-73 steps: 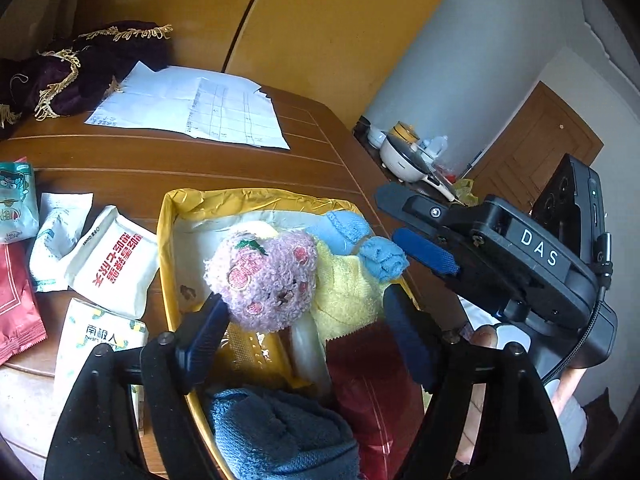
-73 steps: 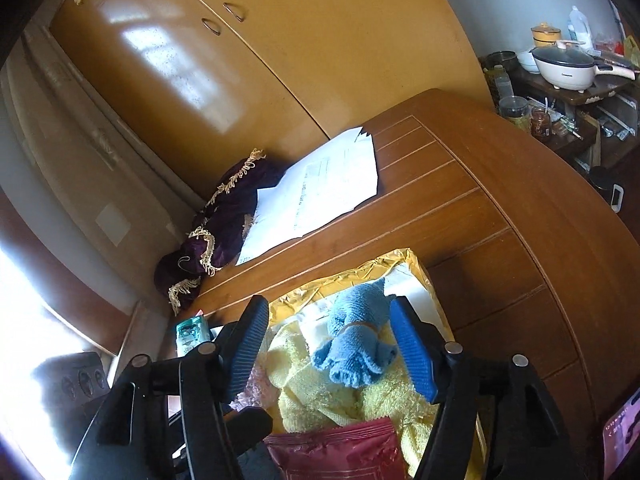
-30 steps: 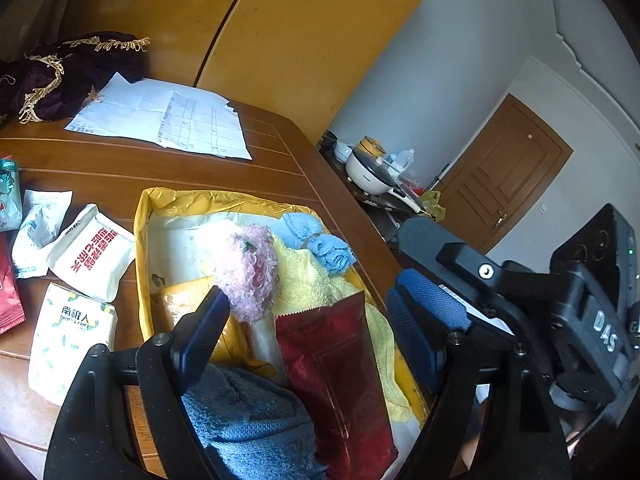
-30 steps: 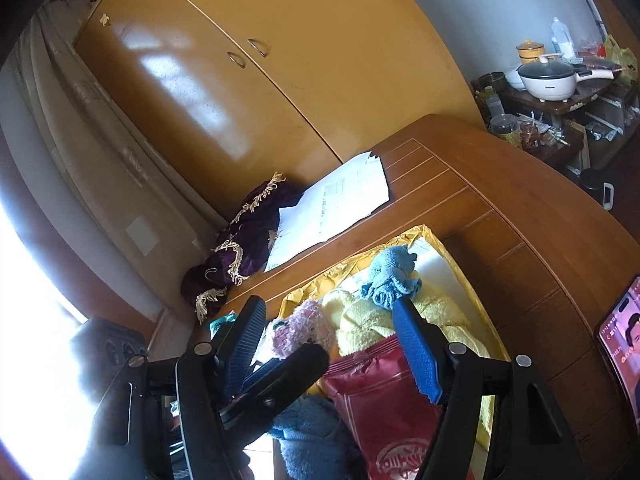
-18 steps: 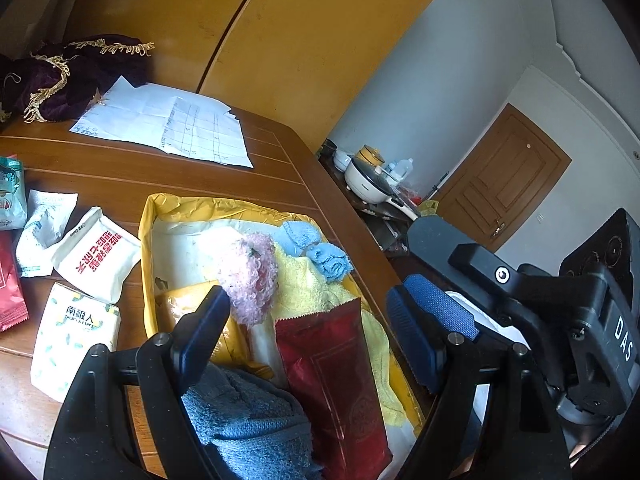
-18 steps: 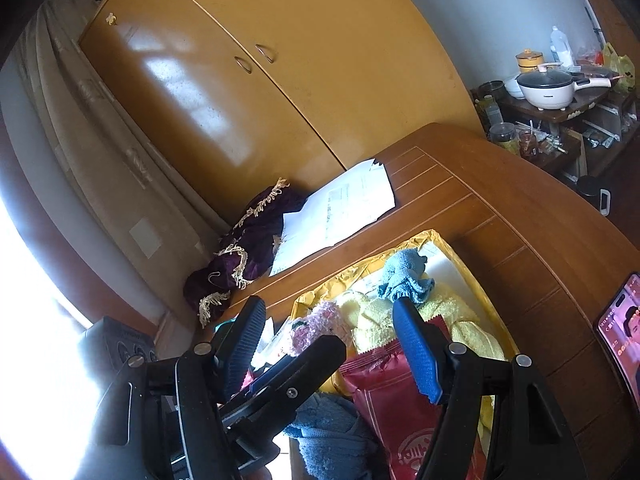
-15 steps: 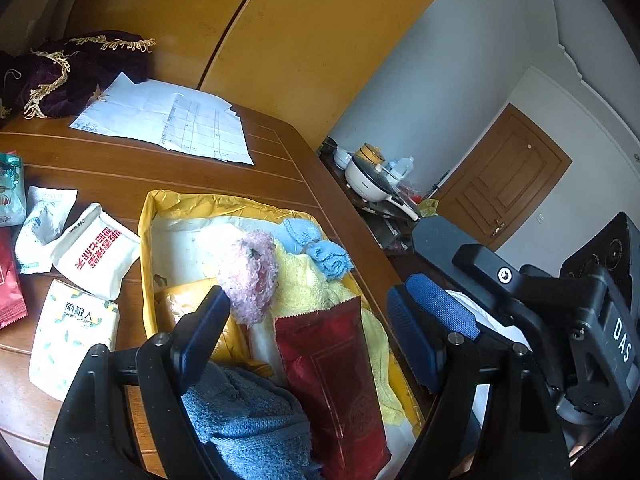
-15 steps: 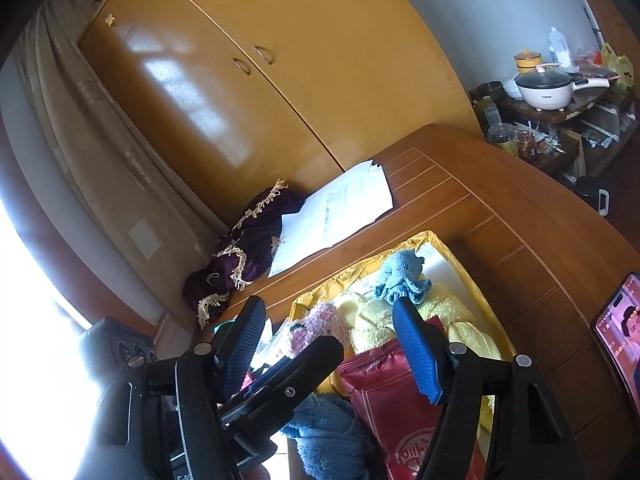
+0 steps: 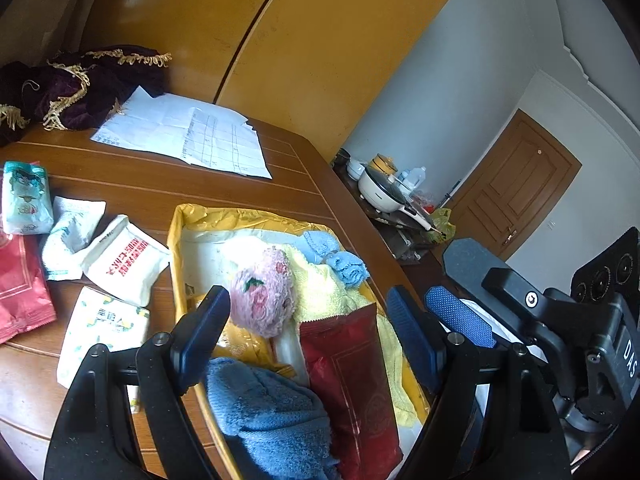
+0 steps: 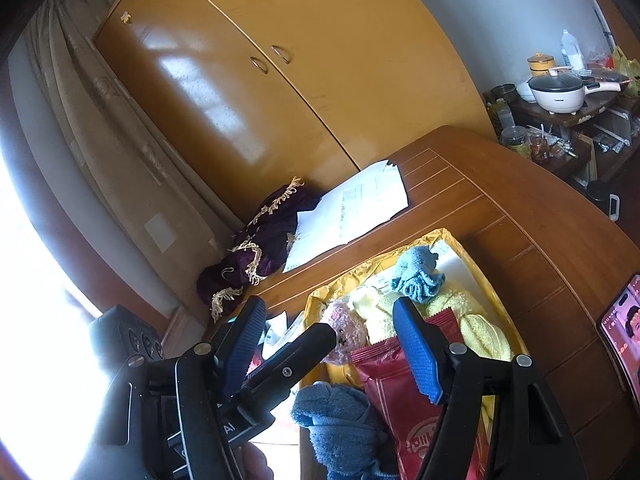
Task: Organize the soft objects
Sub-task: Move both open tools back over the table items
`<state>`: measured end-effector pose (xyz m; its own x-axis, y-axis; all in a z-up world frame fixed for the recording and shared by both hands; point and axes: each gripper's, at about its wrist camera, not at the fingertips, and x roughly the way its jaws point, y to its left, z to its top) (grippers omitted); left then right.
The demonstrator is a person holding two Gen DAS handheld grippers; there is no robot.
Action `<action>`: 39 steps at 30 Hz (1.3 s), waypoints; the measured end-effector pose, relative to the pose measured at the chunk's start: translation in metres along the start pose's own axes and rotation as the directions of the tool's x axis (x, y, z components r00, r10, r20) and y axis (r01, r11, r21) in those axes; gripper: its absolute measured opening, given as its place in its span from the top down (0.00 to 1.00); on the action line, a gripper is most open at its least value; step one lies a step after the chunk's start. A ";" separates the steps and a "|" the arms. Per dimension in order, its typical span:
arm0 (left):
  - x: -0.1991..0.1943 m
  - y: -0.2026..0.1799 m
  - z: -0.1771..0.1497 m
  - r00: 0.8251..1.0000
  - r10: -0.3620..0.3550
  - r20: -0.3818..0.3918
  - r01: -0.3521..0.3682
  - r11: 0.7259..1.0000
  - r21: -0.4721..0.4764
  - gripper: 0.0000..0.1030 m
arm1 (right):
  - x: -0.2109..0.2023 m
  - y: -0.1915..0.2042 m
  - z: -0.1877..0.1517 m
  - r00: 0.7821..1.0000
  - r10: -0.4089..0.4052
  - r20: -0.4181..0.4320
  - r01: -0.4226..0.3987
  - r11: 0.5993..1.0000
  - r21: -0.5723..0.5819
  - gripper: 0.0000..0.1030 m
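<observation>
A yellow tray [image 9: 174, 236] on the wooden table holds a pink plush bear [image 9: 262, 292], a yellow towel [image 9: 320, 292], a light blue knitted toy [image 9: 340, 258], a blue towel [image 9: 268, 412] and a dark red packet [image 9: 352, 380]. My left gripper [image 9: 308, 328] hangs open above the tray's near half, nothing between its fingers. In the right wrist view the same tray [image 10: 478, 264], blue knitted toy [image 10: 418, 274], pink bear [image 10: 344, 328] and red packet [image 10: 404, 392] lie below my right gripper [image 10: 332, 344], which is open and empty.
Several white snack packets [image 9: 120, 260] and a red packet [image 9: 20, 280] lie left of the tray. Papers [image 9: 188, 136] and a purple fringed cloth [image 9: 80, 80] sit at the table's far side by the cabinet. A phone [image 10: 624, 328] rests at the table's right edge.
Both grippers have drawn back and up from the tray, still open. The pink bear now lies in the tray, clear of the left fingers.
</observation>
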<state>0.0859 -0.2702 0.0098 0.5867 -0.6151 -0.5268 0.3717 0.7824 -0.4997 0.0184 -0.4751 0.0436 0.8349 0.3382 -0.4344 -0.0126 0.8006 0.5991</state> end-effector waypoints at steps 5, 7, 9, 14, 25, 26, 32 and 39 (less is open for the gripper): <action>-0.043 0.024 -0.005 0.995 0.080 0.056 -0.079 0.997 -0.023 0.22 | 0.007 0.020 -0.008 0.999 0.045 -0.025 -0.046 0.998 -0.037 0.33; -0.064 0.041 -0.009 0.990 0.119 0.081 -0.115 0.992 -0.056 0.22 | 0.013 0.031 -0.013 0.996 0.073 -0.051 -0.075 0.996 -0.051 0.33; -0.085 0.058 -0.015 0.979 0.176 0.104 -0.167 0.982 -0.091 0.22 | 0.019 0.044 -0.021 0.992 0.100 -0.083 -0.106 0.992 -0.074 0.33; -0.123 0.093 -0.028 0.930 0.341 0.137 -0.324 0.937 -0.130 0.22 | 0.042 0.074 -0.042 0.972 0.146 -0.185 -0.168 0.980 -0.109 0.33; -0.165 0.156 -0.040 0.836 0.535 0.123 -0.504 0.837 -0.213 0.22 | 0.112 0.121 -0.098 0.883 0.155 -0.443 -0.232 0.965 -0.126 0.33; -0.167 0.159 -0.041 0.828 0.547 0.124 -0.516 0.830 -0.214 0.22 | 0.116 0.123 -0.101 0.880 0.150 -0.451 -0.230 0.965 -0.127 0.33; -0.155 0.182 -0.036 0.712 0.700 0.055 -0.685 0.710 -0.163 0.22 | 0.131 0.125 -0.113 0.885 0.102 -0.454 -0.192 0.969 -0.158 0.33; -0.124 0.217 -0.018 0.616 0.787 -0.038 -0.784 0.607 -0.133 0.22 | 0.134 0.112 -0.106 0.923 0.004 -0.384 -0.077 0.982 -0.174 0.33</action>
<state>0.0808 -0.0259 -0.0455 0.6261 0.2334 -0.7440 -0.3299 0.9438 0.0185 0.0701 -0.2880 -0.0186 0.5592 0.5054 -0.6572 -0.1721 0.8462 0.5043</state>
